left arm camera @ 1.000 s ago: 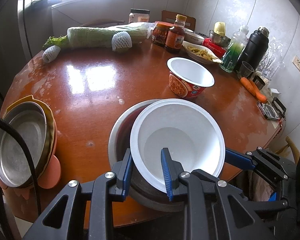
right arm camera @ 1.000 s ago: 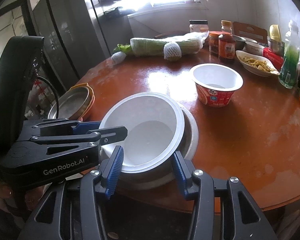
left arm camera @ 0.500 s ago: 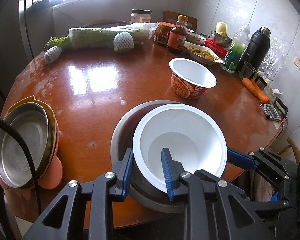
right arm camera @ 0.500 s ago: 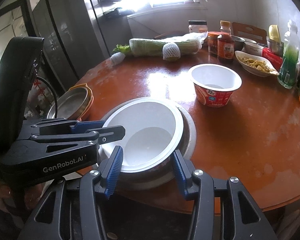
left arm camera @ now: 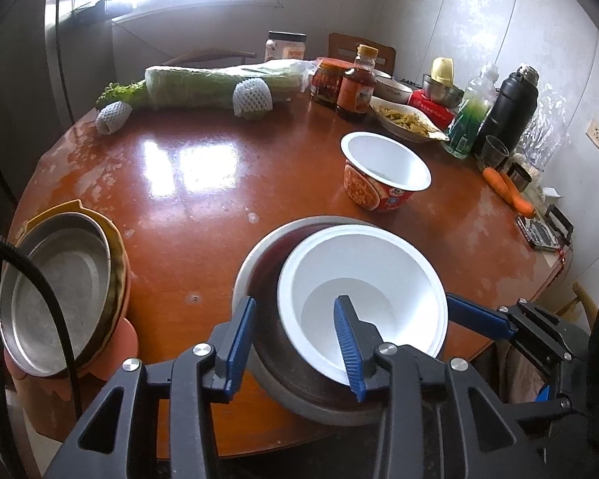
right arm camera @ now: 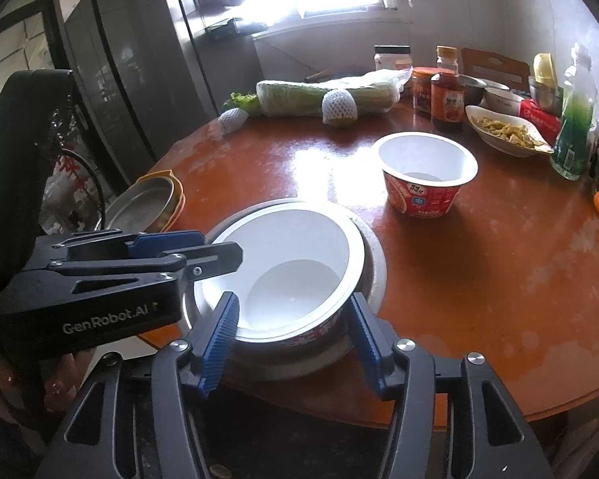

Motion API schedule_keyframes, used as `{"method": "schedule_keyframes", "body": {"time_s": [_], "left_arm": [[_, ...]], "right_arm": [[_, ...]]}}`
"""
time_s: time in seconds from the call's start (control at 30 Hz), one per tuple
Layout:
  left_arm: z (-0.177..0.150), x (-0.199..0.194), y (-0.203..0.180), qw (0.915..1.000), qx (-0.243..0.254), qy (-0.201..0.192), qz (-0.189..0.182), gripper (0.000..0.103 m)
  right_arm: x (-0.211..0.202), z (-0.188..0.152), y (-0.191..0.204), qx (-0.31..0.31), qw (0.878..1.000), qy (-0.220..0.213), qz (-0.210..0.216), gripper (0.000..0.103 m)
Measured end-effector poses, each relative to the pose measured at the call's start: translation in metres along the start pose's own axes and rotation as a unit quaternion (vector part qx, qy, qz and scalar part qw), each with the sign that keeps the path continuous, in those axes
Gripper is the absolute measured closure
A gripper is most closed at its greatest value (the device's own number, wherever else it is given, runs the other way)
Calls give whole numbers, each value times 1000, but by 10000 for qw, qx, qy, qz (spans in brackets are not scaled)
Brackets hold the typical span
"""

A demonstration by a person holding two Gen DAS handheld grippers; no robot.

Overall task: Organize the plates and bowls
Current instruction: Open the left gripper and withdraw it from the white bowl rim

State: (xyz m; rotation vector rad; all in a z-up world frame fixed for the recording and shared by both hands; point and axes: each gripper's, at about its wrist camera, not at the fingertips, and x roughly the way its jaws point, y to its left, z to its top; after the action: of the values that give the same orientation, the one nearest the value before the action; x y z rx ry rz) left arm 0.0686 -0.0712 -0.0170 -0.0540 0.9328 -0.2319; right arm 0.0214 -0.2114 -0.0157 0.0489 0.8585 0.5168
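Resting inside a wide shallow metal bowl (left arm camera: 259,263) at the near edge of the round red-brown wooden bench (left arm camera: 203,167), a white-lined paper instant-noodle bowl (left arm camera: 359,279) sits tilted, its printed red wall showing in the right wrist view (right arm camera: 327,329). Left claw (left arm camera: 295,343): jaws have just been opening; one blue pad lies inside the white bowl, the other outside it over the metal bowl's interior, both walls of the near rim between them, neither pad pressing. Right claw (right arm camera: 295,337): jaws have just been opening too and now straddle the noodle bowl's near side at moderate width, with a gap at each pad. In the left wrist view, taking the nested bowls as centre: a second red printed noodle bowl with white interior (left arm camera: 383,175) stands upright at 1 o'clock, well apart; a stack of a round metal plate on yellow and orange plates (left arm camera: 56,287) lies at 9 o'clock on the bench edge; a wrapped green cabbage (left arm camera: 219,84) lies at 11 o'clock along the far rim; sauce bottles (left arm camera: 355,88) and a black flask (left arm camera: 507,111) stand near 1 o'clock.
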Motion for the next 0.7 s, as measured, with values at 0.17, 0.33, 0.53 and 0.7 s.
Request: {"method": "schedule_keyframes", "body": {"time_s": [0.17,0.33,0.53,0.7], "left_arm": [[1,-3,1,10000,-13,-40,27,62],[2,-9,-2,9999,28,-135,31,61],[12,-18,-7,9995,74,-295,32,52],[20,-21,-11,9993,96,-360,33,50]], "right_arm": [[-2,0,-4,51,9999,-16,-105,41],[-8,1,-8,72,9997,-115,-193,40],[-22,4,-17,175,9988,-311,-323,36],[-31,8,-29,309,9975,-476,-420,35]]}}
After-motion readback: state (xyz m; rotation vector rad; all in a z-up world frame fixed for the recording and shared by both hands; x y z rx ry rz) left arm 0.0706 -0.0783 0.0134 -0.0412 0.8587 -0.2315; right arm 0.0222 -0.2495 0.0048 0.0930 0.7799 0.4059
